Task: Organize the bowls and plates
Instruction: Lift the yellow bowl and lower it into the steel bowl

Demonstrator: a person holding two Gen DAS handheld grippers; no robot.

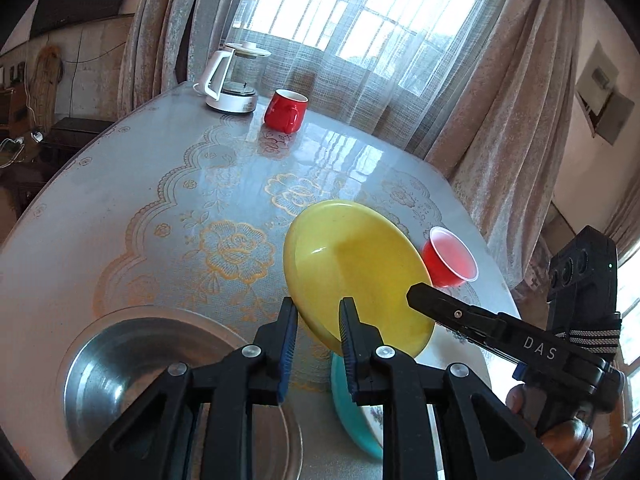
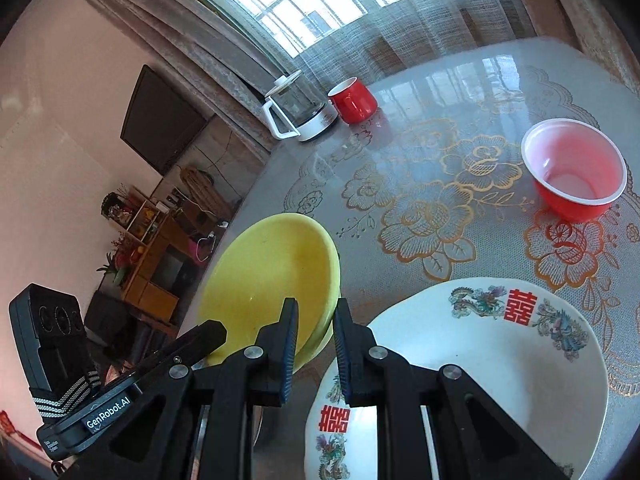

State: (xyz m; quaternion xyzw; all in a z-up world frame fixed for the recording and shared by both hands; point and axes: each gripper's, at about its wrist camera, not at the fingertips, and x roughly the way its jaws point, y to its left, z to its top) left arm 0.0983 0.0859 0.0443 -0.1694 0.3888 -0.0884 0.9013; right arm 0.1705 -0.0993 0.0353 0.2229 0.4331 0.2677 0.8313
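Observation:
A yellow plate (image 1: 356, 276) is held tilted in the air above the table. My left gripper (image 1: 318, 312) has its fingers on either side of the plate's near rim. My right gripper (image 2: 316, 312) grips the opposite rim of the same yellow plate (image 2: 272, 280); it also shows in the left wrist view (image 1: 424, 294). Below it lies a white decorated plate (image 2: 500, 360) with red characters and a teal underside (image 1: 352, 412). A steel bowl (image 1: 132, 372) sits at the lower left. A red plastic bowl (image 2: 576, 176) stands further back.
A red mug (image 1: 286, 110) and a glass kettle with white handle (image 1: 234, 80) stand at the table's far edge by the curtained window. The table (image 1: 140, 200) has a floral lace cover under glass. Shelves and a TV are off to the left (image 2: 160, 120).

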